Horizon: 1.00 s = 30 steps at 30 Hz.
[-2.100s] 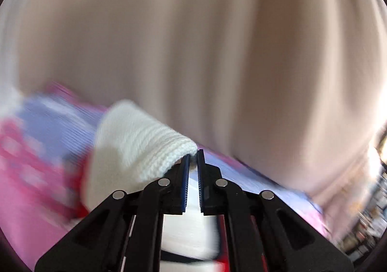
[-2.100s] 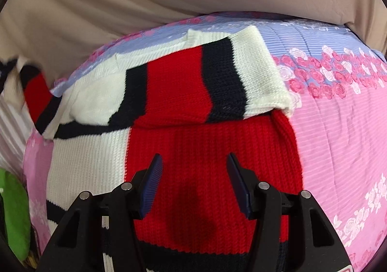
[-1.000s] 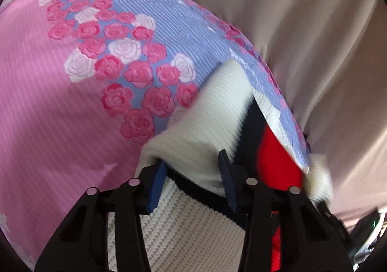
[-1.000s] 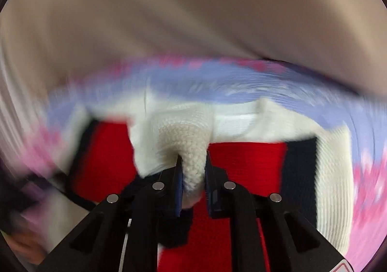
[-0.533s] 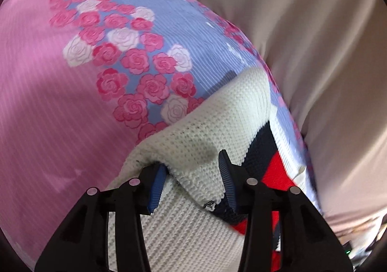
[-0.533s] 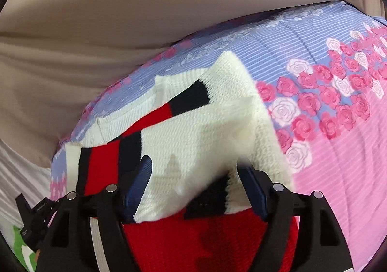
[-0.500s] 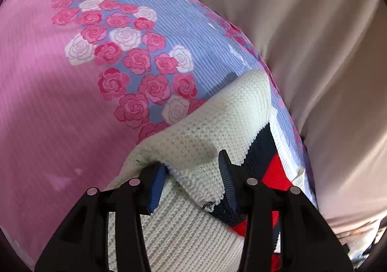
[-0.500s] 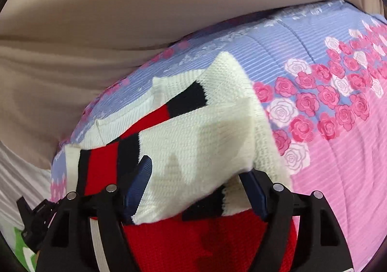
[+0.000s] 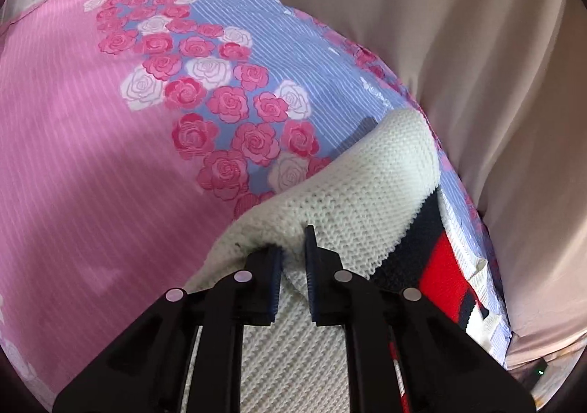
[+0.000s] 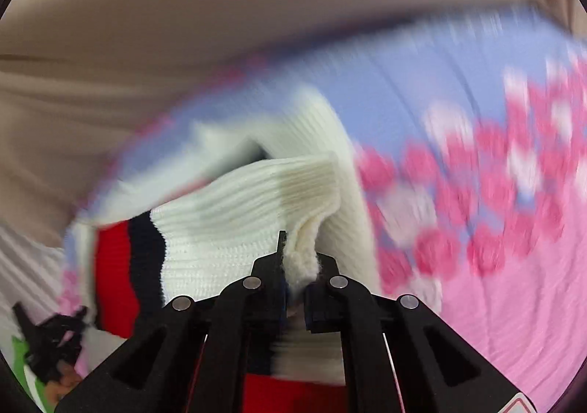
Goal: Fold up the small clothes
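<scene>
**Desk:** Knitted wool, cream with red and navy stripes — where does the sweater (image 9: 370, 189) lie?

**Photographer:** On a bed, across a bedspread (image 9: 91, 126) striped pink and lavender and printed with roses. A beige curtain (image 9: 458, 27) hangs just beyond the sweater's far edge.

**Desk:** And the left hand-held gripper (image 9: 293, 258)?

**Photographer:** Low over the sweater's cream edge, nearest the rose print. Its two black fingers are drawn close together, with a raised ridge of cream knit pinched between the blue pads. Red and navy bands run off to the right of that pinch, toward the curtain.

**Desk:** The right hand-held gripper (image 10: 299, 266)?

**Photographer:** Pressed together on a bunched wad of the sweater's cream ribbing (image 10: 256, 200), which bulges up between the fingertips. The gathered ribbed panel lifts off the rest of the sweater, and a navy and a red stripe show to the left of the grip. That view is smeared, so the roses beside the sweater read only as pink blurs.

**Desk:** Anything else in that view?

**Photographer:** A green patch (image 10: 27, 369) at the lower left, past the sweater's red stripe; too blurred to identify.
</scene>
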Tool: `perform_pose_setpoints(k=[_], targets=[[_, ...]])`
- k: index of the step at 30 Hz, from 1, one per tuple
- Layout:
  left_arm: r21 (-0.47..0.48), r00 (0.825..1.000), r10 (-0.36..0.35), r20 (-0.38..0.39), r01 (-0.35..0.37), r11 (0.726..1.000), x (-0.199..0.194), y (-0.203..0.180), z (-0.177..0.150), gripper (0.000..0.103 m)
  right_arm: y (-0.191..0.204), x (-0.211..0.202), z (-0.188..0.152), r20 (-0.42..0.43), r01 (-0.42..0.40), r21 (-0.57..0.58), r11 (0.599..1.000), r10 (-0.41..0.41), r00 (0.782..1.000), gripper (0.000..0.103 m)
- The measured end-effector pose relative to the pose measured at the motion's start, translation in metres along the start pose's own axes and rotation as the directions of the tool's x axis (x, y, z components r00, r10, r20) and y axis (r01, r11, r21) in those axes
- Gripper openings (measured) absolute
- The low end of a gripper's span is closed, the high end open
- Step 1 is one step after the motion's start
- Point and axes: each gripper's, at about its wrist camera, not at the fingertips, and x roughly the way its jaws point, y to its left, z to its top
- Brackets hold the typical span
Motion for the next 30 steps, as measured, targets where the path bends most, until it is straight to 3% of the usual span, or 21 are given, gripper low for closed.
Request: perform_pose_setpoints(k=[2,4,5,7,9,11,12,13,15,16,18,20,23,26,27,29,30], targets=[[0.019,1.0,0.004,0.007,-0.004,1.0,0.001,0.002,-0.001,0.011,0.005,-0.017,0.003,0.073,-0.065,0.021,0.998,0.063,0.995,0.006],[0.017,1.0,-0.001,0.001,0.001,1.0,0.003,0.004,-0.002,0.011,0.013,-0.031,0.006,0.127,-0.077,-0.019,0.997,0.079,0.989,0.006],[0.024,1.0,-0.001,0.001,0.001,1.0,0.002,0.004,-0.002,0.011,0.012,-0.024,0.006,0.117,-0.05,-0.04,0.998,0.055,0.992,0.006],[0.031,1.0,-0.003,-0.006,0.003,1.0,0.002,0.003,-0.002,0.012,0.004,0.007,0.003,0.016,0.025,-0.067,0.997,-0.024,1.0,0.004],[0.044,1.0,-0.021,-0.008,0.021,0.999,0.003,0.006,-0.002,0.013,0.009,-0.001,0.005,0.032,0.064,-0.082,0.995,-0.061,0.998,0.009],[0.045,0.999,-0.045,-0.008,0.046,0.998,0.002,0.009,-0.003,0.013,0.04,-0.027,0.002,0.126,0.225,-0.166,0.96,-0.205,0.971,0.025],[0.051,0.998,-0.057,-0.003,0.057,0.997,0.002,0.011,-0.004,0.013,0.063,-0.044,-0.003,0.214,0.291,-0.219,0.931,-0.245,0.945,0.028],[0.057,0.998,-0.062,-0.003,0.062,0.996,0.001,0.011,-0.004,0.013,0.078,-0.054,-0.007,0.258,0.294,-0.249,0.923,-0.23,0.939,0.036],[0.074,0.997,-0.076,-0.008,0.076,0.994,0.001,0.013,-0.004,0.013,0.11,-0.066,-0.011,0.301,0.219,-0.285,0.933,-0.13,0.945,0.045],[0.075,0.997,-0.079,-0.01,0.08,0.994,0.0,0.013,-0.003,0.013,0.133,-0.062,-0.011,0.273,0.122,-0.323,0.938,-0.031,0.962,0.049],[0.084,0.996,-0.085,-0.02,0.086,0.993,0.0,0.014,-0.002,0.013,0.189,-0.028,-0.009,0.123,-0.081,-0.423,0.902,0.146,0.982,0.049],[0.101,0.996,-0.086,-0.033,0.089,0.991,0.0,0.013,-0.001,0.013,0.232,0.009,-0.011,-0.004,-0.216,-0.483,0.848,0.245,0.969,0.049],[0.108,0.993,-0.108,-0.056,0.114,0.988,0.002,0.016,0.002,0.013,0.295,0.077,-0.015,-0.145,-0.302,-0.559,0.772,0.267,0.953,0.049],[0.117,0.988,-0.134,-0.071,0.141,0.983,0.003,0.019,0.003,0.012,0.331,0.138,-0.016,-0.25,-0.343,-0.569,0.747,0.24,0.938,0.049],[0.129,0.988,-0.139,-0.073,0.147,0.981,0.002,0.019,0.003,0.011,0.336,0.148,-0.02,-0.264,-0.342,-0.572,0.745,0.228,0.937,0.047],[0.152,0.986,-0.149,-0.074,0.159,0.975,0.002,0.02,0.002,0.01,0.343,0.163,-0.027,-0.286,-0.35,-0.583,0.734,0.217,0.933,0.005],[0.156,0.985,-0.152,-0.075,0.162,0.974,0.002,0.02,0.002,0.01,0.34,0.159,-0.025,-0.288,-0.347,-0.582,0.736,0.212,0.934,0.004]])
